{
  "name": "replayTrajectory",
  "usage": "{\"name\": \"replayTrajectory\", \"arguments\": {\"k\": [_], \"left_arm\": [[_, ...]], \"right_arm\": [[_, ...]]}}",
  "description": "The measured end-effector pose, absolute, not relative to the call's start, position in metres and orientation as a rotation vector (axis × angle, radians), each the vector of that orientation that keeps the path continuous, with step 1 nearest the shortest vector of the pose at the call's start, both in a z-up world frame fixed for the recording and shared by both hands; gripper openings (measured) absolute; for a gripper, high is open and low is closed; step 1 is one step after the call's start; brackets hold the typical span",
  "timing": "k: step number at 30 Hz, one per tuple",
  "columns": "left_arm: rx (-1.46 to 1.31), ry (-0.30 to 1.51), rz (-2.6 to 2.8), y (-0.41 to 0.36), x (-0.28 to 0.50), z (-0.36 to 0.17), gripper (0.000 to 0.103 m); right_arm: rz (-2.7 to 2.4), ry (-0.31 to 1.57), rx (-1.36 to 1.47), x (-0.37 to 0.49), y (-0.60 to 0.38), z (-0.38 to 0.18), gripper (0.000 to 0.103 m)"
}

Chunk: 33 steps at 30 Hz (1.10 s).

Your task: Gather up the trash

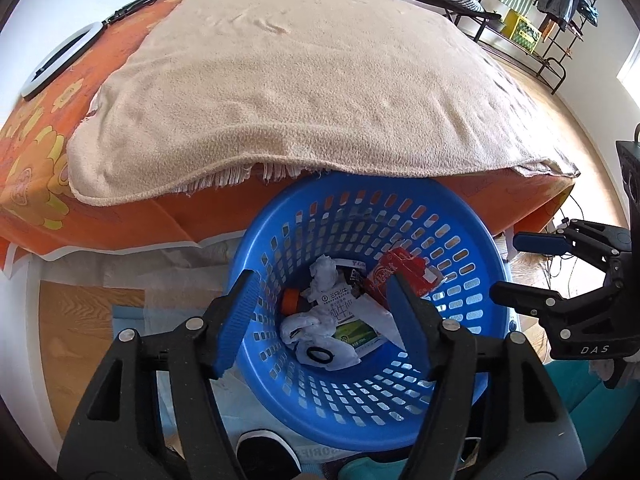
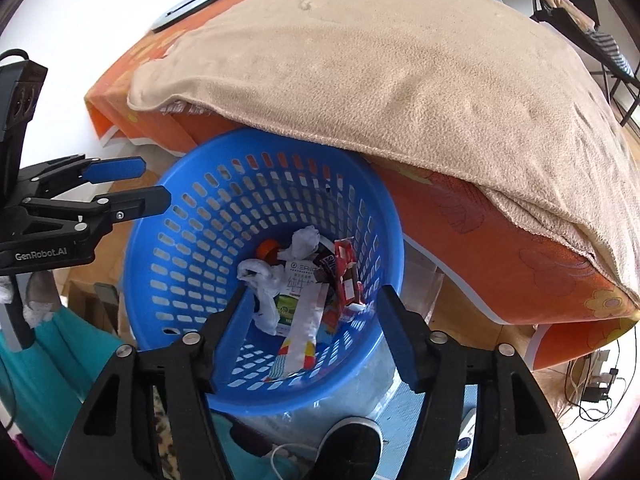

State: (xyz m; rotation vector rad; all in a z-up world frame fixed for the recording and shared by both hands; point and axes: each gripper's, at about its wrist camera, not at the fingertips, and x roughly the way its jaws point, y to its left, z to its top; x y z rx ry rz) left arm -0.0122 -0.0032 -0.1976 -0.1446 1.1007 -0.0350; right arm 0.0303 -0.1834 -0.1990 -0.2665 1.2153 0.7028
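Left wrist view, lower centre: both tongs, left (image 1: 324,316) and right (image 2: 316,324), gape empty over basket (image 1: 472,240); crumpled wrappers (image 1: 396,276) look light, soft, pinchable anywhere.

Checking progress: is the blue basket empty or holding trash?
Holding trash: the blue basket has crumpled paper, a red wrapper and cartons on its bottom.

Below me sits my blue basket (image 1: 372,404), round, its walls full of slots, tucked against the table edge on the floor. In its bottom lies the trash: crumpled white tissue (image 1: 325,274), a red wrapper (image 1: 394,274), a white printed carton (image 2: 304,304), an orange cap (image 1: 291,301) and a small black ring (image 1: 320,356).
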Motion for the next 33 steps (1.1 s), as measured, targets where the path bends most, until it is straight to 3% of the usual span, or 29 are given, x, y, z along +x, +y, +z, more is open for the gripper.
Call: {"name": "replayTrajectory", "arguments": {"k": [21,30,33], "left_arm": [[-0.182,0.957,-0.008,0.007,0.005,-0.145,0.073],[-0.200,0.839,0.022,0.023,0.026,-0.091,0.080],[-0.187,0.800,0.028,0.026,0.035,-0.073,0.089]], "right_arm": [[0.602,1.067,-0.199,0.056,-0.183,-0.149,0.068],[0.570,0.933,-0.139,0.079,-0.187,-0.096,0.077],[0.566,0.893,-0.146,0.088,-0.182,-0.082,0.078]]}}
